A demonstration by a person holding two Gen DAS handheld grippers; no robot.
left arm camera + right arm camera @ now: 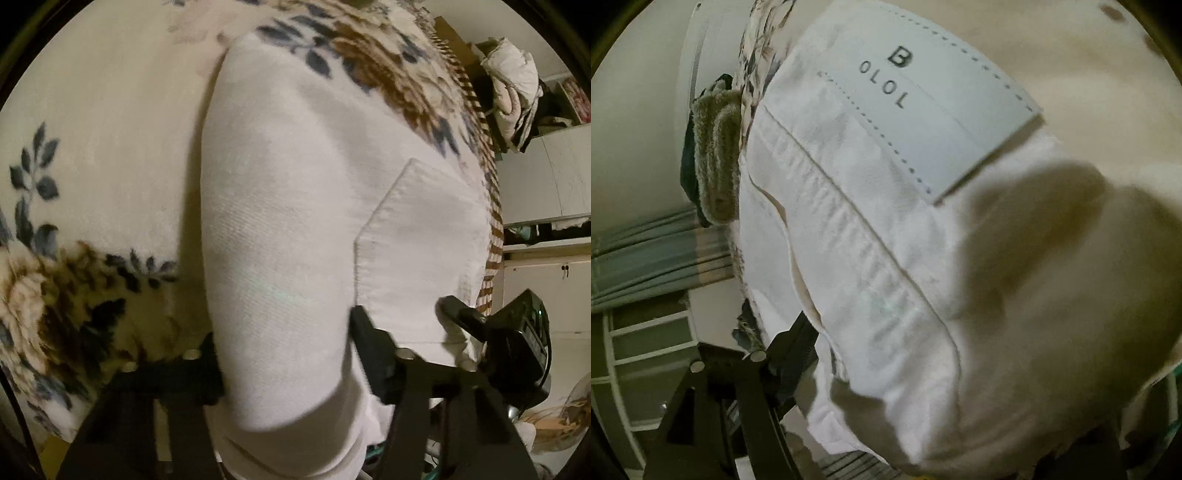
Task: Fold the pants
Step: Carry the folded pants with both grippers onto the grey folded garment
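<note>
Clearly mid-fold: the left gripper (284,369) and right gripper (886,369) each pinch the white cotton pants (295,206) over the floral fleece blanket (92,147); next, I'd guess, lay them flat.

Bare floral blanket (99,122) was left open toward ten o'clock in the left view. The white pants (295,206) blocked twelve o'clock, and the other hand-held gripper (517,332) crowded four o'clock.
</note>
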